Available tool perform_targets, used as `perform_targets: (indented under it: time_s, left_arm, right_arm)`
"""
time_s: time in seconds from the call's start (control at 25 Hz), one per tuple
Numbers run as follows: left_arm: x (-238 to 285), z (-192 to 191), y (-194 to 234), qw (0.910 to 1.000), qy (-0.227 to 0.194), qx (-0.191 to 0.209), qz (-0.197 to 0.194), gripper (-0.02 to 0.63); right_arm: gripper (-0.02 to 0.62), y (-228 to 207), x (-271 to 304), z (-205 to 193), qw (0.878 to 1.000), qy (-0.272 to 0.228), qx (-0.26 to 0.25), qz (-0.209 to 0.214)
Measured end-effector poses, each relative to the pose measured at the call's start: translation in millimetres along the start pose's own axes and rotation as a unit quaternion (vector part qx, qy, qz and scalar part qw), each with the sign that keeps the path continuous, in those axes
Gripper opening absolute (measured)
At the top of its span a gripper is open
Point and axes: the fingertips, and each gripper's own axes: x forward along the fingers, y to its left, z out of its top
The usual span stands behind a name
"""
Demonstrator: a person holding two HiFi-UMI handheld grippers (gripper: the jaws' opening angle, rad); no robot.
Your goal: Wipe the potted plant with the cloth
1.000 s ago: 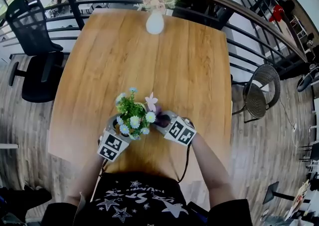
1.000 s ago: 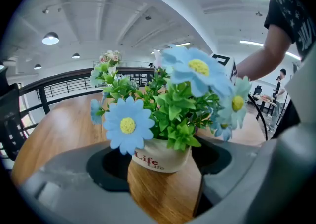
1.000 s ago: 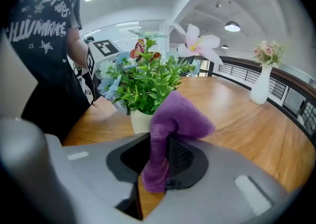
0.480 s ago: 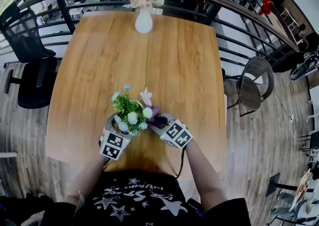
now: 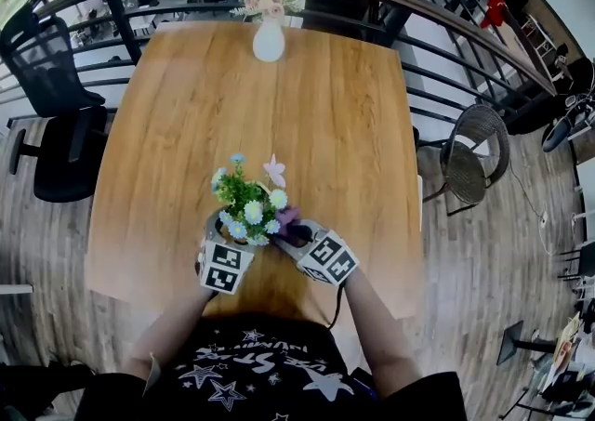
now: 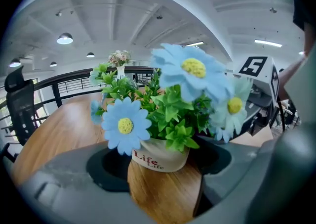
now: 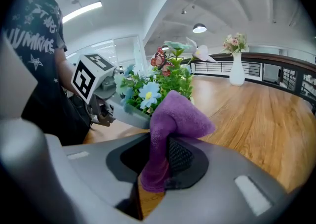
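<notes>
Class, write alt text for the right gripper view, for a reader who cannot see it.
The right gripper pinches a purple cloth beside a potted plant of blue daisies, held by the left gripper. A white vase stands farther along the wooden table.

The person at the near edge of the table (image 5: 316, 112) wears a black shirt (image 5: 251, 368) with white stars and white letters on it. Its sleeves (image 5: 423, 393) are short and dark. The left gripper (image 6: 160, 161) and the right gripper (image 7: 160, 161) are grey and smooth, with black hollows inside the jaws. Each carries a white cube (image 5: 223, 268) with black square marks. A thin black cable (image 5: 339, 308) runs from the right gripper over the table's near edge.
</notes>
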Motion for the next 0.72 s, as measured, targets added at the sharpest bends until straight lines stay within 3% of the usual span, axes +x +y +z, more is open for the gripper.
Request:
perform_targets:
  time_s: [0.24, 0.44, 0.56, 0.72]
  left_arm:
    - [4, -3, -3, 0.9998, -0.003, -0.016, 0.01, 0.393]
    - [-1, 3, -3, 0.9995, 0.0, 0.005, -0.032, 0.393]
    - [-8, -3, -6, 0.9945, 0.004, 0.071, -0.077, 0.393]
    - [-19, -27, 1, 0.9781, 0.025, 0.158, -0.133, 0.397]
  right_arm:
    - [0.083, -1, -2, -1, 1.0, -0.004, 0.004, -0.01]
    - [0.083, -3, -3, -1, 1.0, -0.002, 0.004, -0.017]
    - [0.083, -4, -4, -2, 1.0, 0.0, 0.004, -0.019]
    - [0.083, -5, -7, -3, 1.0, 0.002, 0.006, -0.02]
